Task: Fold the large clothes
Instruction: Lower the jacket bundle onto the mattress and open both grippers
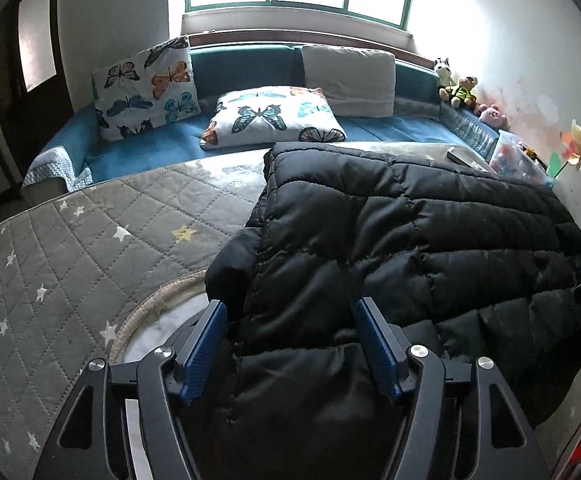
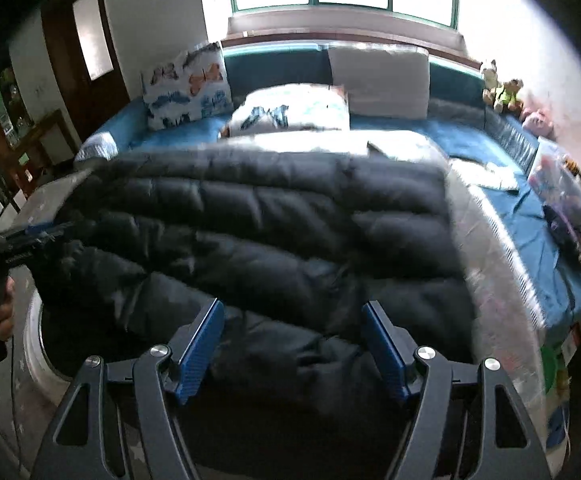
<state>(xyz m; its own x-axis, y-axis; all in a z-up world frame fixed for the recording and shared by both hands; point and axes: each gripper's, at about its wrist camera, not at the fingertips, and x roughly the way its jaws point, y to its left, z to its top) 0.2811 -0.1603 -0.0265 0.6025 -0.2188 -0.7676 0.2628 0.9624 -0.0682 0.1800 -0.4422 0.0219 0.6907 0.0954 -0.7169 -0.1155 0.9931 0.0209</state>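
Observation:
A black quilted puffer jacket lies folded on a grey star-patterned quilted cover. My left gripper hangs over the jacket's near left part. Its blue pads stand wide apart, with fabric below and between them but not pressed. In the right wrist view the jacket spreads across the middle, somewhat blurred. My right gripper is open above its near edge, and its pads are clear of the cloth. The left gripper shows at the jacket's left end, held by a hand.
Behind the cover runs a blue sofa with butterfly pillows and a grey cushion. Plush toys, a bag of toys and a pinwheel line the right wall. A dark door stands at the left.

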